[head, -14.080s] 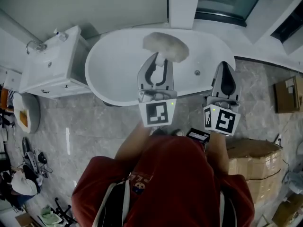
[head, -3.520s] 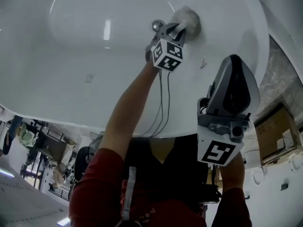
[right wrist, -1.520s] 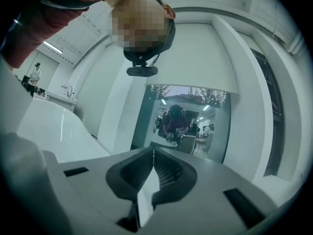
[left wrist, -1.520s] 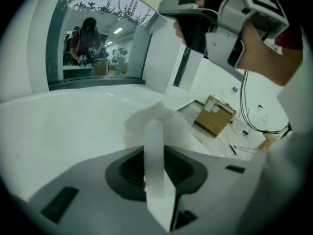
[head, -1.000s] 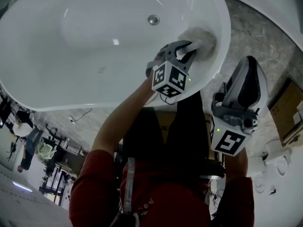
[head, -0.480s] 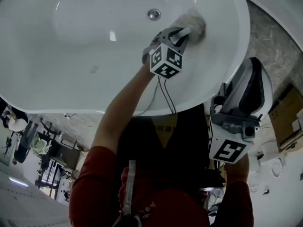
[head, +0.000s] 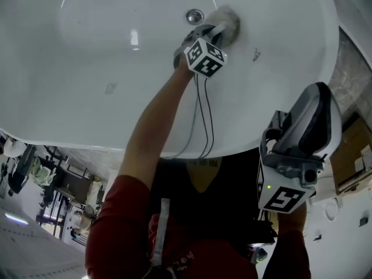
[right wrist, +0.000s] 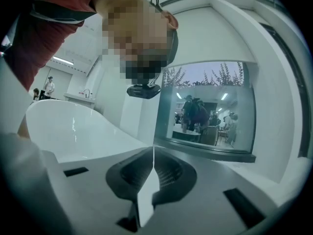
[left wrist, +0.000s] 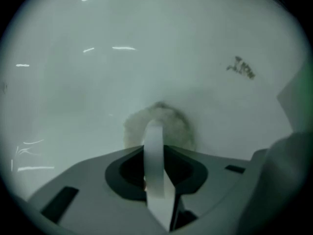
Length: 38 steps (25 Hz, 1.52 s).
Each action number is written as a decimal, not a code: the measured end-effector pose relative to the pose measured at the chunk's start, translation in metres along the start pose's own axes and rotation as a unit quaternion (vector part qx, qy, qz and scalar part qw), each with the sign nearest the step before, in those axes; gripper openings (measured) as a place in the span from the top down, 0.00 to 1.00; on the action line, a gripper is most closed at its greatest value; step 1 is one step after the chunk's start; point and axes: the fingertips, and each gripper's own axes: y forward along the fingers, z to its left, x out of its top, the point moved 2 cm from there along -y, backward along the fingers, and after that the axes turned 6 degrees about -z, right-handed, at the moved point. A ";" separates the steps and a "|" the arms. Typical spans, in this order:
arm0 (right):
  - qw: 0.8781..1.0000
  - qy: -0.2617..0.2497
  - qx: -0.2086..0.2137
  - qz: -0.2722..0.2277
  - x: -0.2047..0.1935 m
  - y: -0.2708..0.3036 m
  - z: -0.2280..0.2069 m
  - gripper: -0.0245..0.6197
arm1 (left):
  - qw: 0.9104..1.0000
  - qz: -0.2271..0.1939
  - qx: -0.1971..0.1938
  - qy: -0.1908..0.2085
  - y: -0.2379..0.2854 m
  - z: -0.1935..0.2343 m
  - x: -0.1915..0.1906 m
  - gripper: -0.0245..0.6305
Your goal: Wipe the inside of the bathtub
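Observation:
The white bathtub point(head: 87, 51) fills the top of the head view, its drain point(head: 194, 16) near the top middle. Just right of the drain, a fluffy grey wiping pad point(head: 228, 21) lies against the tub's inner wall. My left gripper point(head: 208, 32) is shut on the pad's white handle. In the left gripper view the white handle point(left wrist: 154, 151) runs between the jaws to the pad point(left wrist: 159, 124), which is flat on the tub surface. My right gripper point(head: 318, 92) hangs outside the tub at the lower right, shut and empty point(right wrist: 152, 164).
A small dark mark point(head: 256, 54) sits on the tub wall right of the pad, also in the left gripper view point(left wrist: 240, 68). A faint smudge point(head: 109, 88) lies on the tub floor to the left. The tub rim point(head: 174, 147) runs below my forearm. Boxes point(head: 357, 156) stand at the right.
The left gripper has slid the pad along the tub wall, closer to the drain. The right gripper has stayed shut outside the rim, lower in view.

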 end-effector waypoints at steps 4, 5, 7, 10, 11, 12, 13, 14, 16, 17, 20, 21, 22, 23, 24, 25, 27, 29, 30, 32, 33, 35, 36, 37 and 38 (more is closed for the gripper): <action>1.000 -0.004 0.000 0.006 -0.005 0.000 -0.001 0.94 | 1.000 0.009 -0.004 0.002 0.014 0.010 -0.008 0.81; 1.000 -0.006 0.000 0.006 -0.006 0.001 0.000 0.94 | 1.000 0.009 -0.007 0.003 0.015 0.012 -0.008 0.81; 1.000 -0.008 -0.001 0.008 -0.008 0.004 0.004 0.94 | 1.000 0.007 -0.012 -0.002 0.017 0.016 -0.008 0.81; 1.000 -0.009 -0.005 0.012 -0.005 0.003 0.009 0.94 | 1.000 0.004 -0.011 -0.017 0.013 0.016 -0.011 0.81; 1.000 -0.009 -0.007 0.011 -0.001 0.002 0.008 0.94 | 1.000 0.003 -0.009 -0.022 0.009 0.015 -0.011 0.81; 1.000 -0.010 -0.011 0.009 0.004 0.002 0.007 0.94 | 1.000 0.000 -0.009 -0.023 0.004 0.015 -0.009 0.81; 1.000 -0.012 -0.015 0.007 0.010 0.001 0.006 0.94 | 1.000 -0.006 -0.011 -0.020 -0.004 0.014 -0.005 0.81; 1.000 -0.014 -0.020 0.004 0.017 0.000 0.004 0.94 | 1.000 -0.013 -0.016 -0.012 -0.013 0.012 0.000 0.81; 0.999 -0.021 -0.030 -0.001 0.032 -0.004 0.002 0.94 | 0.999 -0.033 -0.029 0.012 -0.036 0.003 0.014 0.81; 0.999 -0.024 -0.037 -0.003 0.041 -0.007 0.001 0.94 | 0.998 -0.045 -0.037 0.025 -0.050 -0.003 0.022 0.81; 0.998 -0.036 -0.057 -0.008 0.069 -0.019 0.000 0.94 | 0.993 -0.080 -0.059 0.056 -0.099 -0.020 0.046 0.81; 0.997 -0.040 -0.061 -0.008 0.079 -0.024 -0.002 0.94 | 0.992 -0.091 -0.065 0.062 -0.117 -0.026 0.055 0.81; 0.997 -0.043 -0.065 -0.007 0.089 -0.029 -0.003 0.94 | 0.990 -0.101 -0.069 0.068 -0.135 -0.032 0.063 0.81; 0.997 -0.046 -0.070 -0.006 0.099 -0.035 -0.005 0.94 | 0.988 -0.112 -0.073 0.074 -0.154 -0.036 0.071 0.81; 0.996 -0.049 -0.075 -0.005 0.109 -0.040 -0.006 0.94 | 0.986 -0.122 -0.078 0.080 -0.174 -0.041 0.080 0.81; 0.995 -0.053 -0.084 -0.003 0.120 -0.046 -0.006 0.94 | 0.984 -0.131 -0.085 0.087 -0.193 -0.045 0.089 0.81; 0.992 -0.061 -0.108 -0.004 0.141 -0.059 -0.006 0.94 | 0.977 -0.149 -0.104 0.107 -0.231 -0.054 0.106 0.81; 0.989 -0.063 -0.130 -0.008 0.161 -0.071 -0.006 0.94 | 0.970 -0.160 -0.126 0.130 -0.268 -0.067 0.118 0.81; 0.988 -0.063 -0.140 -0.010 0.169 -0.076 -0.006 0.94 | 0.967 -0.162 -0.137 0.140 -0.284 -0.075 0.121 0.81; 0.986 -0.061 -0.155 -0.011 0.179 -0.082 -0.005 0.94 | 0.962 -0.160 -0.160 0.152 -0.311 -0.091 0.123 0.81; 0.985 -0.060 -0.161 -0.011 0.182 -0.083 -0.005 0.94 | 0.960 -0.157 -0.172 0.154 -0.322 -0.100 0.122 0.81; 0.983 -0.060 -0.172 -0.013 0.190 -0.088 -0.004 0.94 | 0.957 -0.147 -0.195 0.160 -0.342 -0.118 0.117 0.81; 0.982 -0.061 -0.178 -0.016 0.196 -0.092 -0.003 0.94 | 0.955 -0.141 -0.203 0.165 -0.350 -0.127 0.115 0.81; 0.981 -0.062 -0.184 -0.018 0.201 -0.096 -0.004 0.94 | 0.954 -0.134 -0.209 0.169 -0.356 -0.135 0.113 0.81; 0.980 -0.063 -0.190 -0.020 0.206 -0.101 -0.005 0.94 | 0.953 -0.126 -0.214 0.172 -0.359 -0.142 0.110 0.81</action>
